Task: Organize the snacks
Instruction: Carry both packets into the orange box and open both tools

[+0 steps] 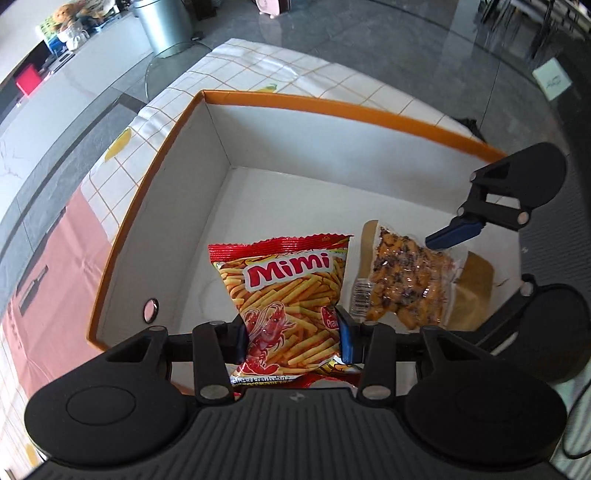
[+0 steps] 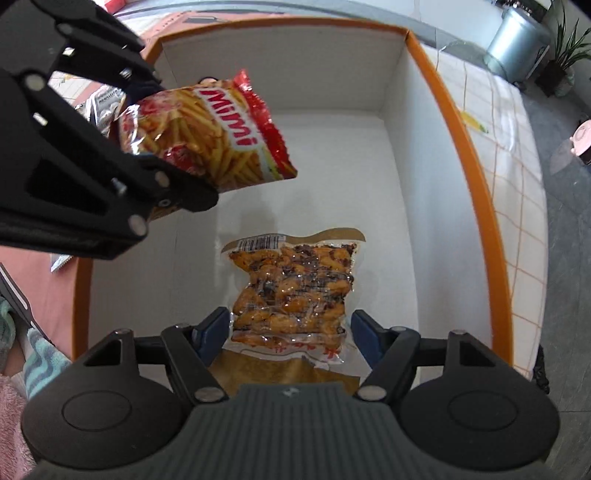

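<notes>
A red Mimi prawn-stick bag (image 1: 291,291) hangs over the white inside of an orange-rimmed box (image 1: 332,105), with my left gripper (image 1: 293,332) shut on its lower part. From the right wrist view the same bag (image 2: 218,136) sits high at the left over the box (image 2: 461,147), pinched by the left gripper (image 2: 147,125). A clear vacuum pack of brown snacks (image 2: 291,288) is held across its width by my right gripper (image 2: 290,332), low inside the box. In the left wrist view this pack (image 1: 402,280) is at the right, with a blue fingertip (image 1: 452,234) against its edge.
The box stands on a checked tablecloth (image 1: 258,70) beside a pink mat (image 1: 55,258). More snack packets (image 2: 99,107) lie outside the box's left wall. A grey bin (image 1: 162,22) stands on the floor beyond the table. A teal patterned sleeve (image 2: 40,354) shows at lower left.
</notes>
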### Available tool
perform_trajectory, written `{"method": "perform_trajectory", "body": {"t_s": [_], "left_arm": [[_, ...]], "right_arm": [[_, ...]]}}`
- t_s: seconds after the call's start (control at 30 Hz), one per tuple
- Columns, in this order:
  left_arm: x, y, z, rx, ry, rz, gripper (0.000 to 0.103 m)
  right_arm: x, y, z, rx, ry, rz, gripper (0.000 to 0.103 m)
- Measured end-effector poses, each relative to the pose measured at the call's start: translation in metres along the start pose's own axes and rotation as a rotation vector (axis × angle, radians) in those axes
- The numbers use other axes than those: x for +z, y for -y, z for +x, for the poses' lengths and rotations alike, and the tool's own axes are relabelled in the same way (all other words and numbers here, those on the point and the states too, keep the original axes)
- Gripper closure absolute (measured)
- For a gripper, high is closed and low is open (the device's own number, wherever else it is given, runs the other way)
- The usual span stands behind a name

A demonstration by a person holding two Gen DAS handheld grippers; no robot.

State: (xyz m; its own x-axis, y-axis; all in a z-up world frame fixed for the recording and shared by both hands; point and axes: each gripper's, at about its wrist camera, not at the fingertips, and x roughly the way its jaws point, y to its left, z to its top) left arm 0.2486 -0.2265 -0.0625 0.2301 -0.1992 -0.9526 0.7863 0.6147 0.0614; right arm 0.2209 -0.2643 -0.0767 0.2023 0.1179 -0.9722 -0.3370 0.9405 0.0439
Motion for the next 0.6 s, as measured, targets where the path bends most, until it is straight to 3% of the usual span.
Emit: {"method": "perform_trajectory", "body": {"t_s": [0.23,0.6], "left_arm": [[0.005,-0.024,0.032,-0.005,-0.071,0.052,0.053],[0.004,-0.034,0.059,0.026,-0.146,0.157,0.050]], "right_arm": [[0.018,-0.005,0.010,0.048,0.015,-0.058,0.033],[0.035,-0.008,0.043,0.140,-0.044,-0.097,0.033]]}}
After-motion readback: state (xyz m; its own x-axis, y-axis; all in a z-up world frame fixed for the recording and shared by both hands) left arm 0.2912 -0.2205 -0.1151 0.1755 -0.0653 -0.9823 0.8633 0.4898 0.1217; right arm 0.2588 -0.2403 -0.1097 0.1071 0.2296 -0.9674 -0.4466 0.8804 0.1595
